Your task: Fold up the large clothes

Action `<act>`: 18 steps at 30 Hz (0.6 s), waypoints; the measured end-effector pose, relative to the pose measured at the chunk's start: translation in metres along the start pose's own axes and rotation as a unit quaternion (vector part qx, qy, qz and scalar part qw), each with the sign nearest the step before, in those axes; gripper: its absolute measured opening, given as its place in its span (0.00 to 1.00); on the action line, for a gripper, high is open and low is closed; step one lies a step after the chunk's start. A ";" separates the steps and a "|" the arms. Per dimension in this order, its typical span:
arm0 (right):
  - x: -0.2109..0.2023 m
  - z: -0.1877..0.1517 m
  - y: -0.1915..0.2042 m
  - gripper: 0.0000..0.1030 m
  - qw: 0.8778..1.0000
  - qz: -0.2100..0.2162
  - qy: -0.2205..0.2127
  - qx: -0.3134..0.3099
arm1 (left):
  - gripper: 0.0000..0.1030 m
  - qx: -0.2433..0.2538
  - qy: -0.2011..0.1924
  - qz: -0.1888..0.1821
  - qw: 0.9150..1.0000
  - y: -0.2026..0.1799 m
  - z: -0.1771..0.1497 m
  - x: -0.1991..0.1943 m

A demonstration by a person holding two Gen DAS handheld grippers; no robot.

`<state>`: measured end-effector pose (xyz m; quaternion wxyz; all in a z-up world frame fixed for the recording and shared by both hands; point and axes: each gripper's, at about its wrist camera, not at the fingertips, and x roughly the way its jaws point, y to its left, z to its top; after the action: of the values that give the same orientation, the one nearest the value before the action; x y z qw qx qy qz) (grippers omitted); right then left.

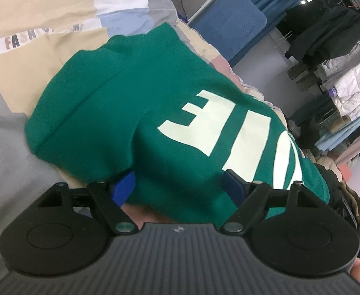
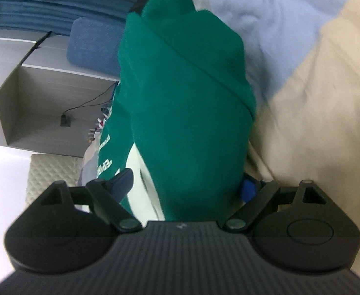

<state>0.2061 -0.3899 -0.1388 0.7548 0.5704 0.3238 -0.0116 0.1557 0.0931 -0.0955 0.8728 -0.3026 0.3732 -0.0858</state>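
A green sweatshirt [image 1: 121, 103] with large white letters lies folded in a thick bundle on a patchwork bedspread [image 1: 32, 24]. My left gripper [image 1: 180, 186] has its blue fingers [image 1: 124, 186] spread on either side of the bundle's near end, with the cloth filling the gap. In the right wrist view the same green sweatshirt [image 2: 187, 93] bulges up between the blue fingers [image 2: 247, 191] of my right gripper [image 2: 185, 186], which are spread around it. Whether either gripper presses the cloth I cannot tell.
A blue cushion [image 1: 229, 22] and hanging dark and white jackets [image 1: 339, 56] stand beyond the bed. In the right wrist view a grey shelf unit [image 2: 32, 93] with a cable, a blue cushion [image 2: 91, 44] and a quilted mat [image 2: 52, 172] are at left.
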 end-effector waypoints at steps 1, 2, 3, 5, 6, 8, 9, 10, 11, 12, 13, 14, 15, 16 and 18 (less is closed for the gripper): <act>0.002 0.002 0.000 0.86 1.000 -0.001 0.001 0.001 | 0.81 -0.004 0.002 0.001 1.000 0.002 0.000 0.003; 0.003 0.004 -0.001 0.86 1.000 0.000 0.001 0.003 | 0.81 -0.007 0.005 0.002 1.000 0.003 0.000 0.006; 0.004 0.004 0.000 0.86 1.000 0.000 0.002 0.003 | 0.81 -0.010 0.006 0.001 1.000 0.004 0.000 0.008; 0.006 0.005 0.001 0.86 1.000 0.000 0.005 0.000 | 0.82 -0.018 0.008 -0.006 1.000 0.008 0.002 0.011; 0.006 0.006 0.001 0.86 1.000 0.001 0.006 0.001 | 0.82 -0.028 0.006 -0.009 1.000 0.010 0.003 0.012; 0.008 0.014 -0.002 0.88 1.000 0.004 0.008 0.009 | 0.82 -0.046 0.004 -0.011 0.999 0.015 0.007 0.018; 0.008 0.016 -0.002 0.88 1.000 0.006 0.010 0.013 | 0.82 -0.052 0.004 -0.013 0.999 0.016 0.010 0.020; 0.010 0.018 -0.001 0.88 1.000 0.008 0.012 0.014 | 0.81 -0.059 0.010 -0.017 0.998 0.017 0.015 0.023; 0.010 0.020 -0.001 0.88 1.000 0.010 0.013 0.014 | 0.80 -0.073 0.017 -0.024 0.997 0.019 0.021 0.023; 0.010 0.021 -0.001 0.88 1.000 0.013 0.015 0.014 | 0.80 -0.088 0.017 -0.043 0.995 0.020 0.026 0.020; 0.010 0.022 -0.001 0.89 1.000 0.016 0.017 0.013 | 0.80 -0.096 0.014 -0.069 0.993 0.021 0.032 0.018; 0.010 0.022 -0.001 0.89 1.000 0.021 0.018 0.014 | 0.80 -0.100 0.012 -0.086 0.991 0.021 0.037 0.016; 0.009 0.022 -0.001 0.89 0.999 0.026 0.019 0.016 | 0.80 -0.106 0.012 -0.097 0.990 0.022 0.041 0.015; 0.009 0.022 -0.001 0.89 0.999 0.032 0.020 0.020 | 0.80 -0.113 0.010 -0.111 0.987 0.023 0.045 0.014; 0.006 0.023 -0.002 0.89 0.998 0.043 0.021 0.029 | 0.79 -0.122 0.001 -0.144 0.982 0.025 0.050 0.009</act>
<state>0.2210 -0.4084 -0.1399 0.7309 0.6052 0.3146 0.0232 0.1955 0.1335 -0.0888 0.8075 -0.4573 0.3342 -0.1646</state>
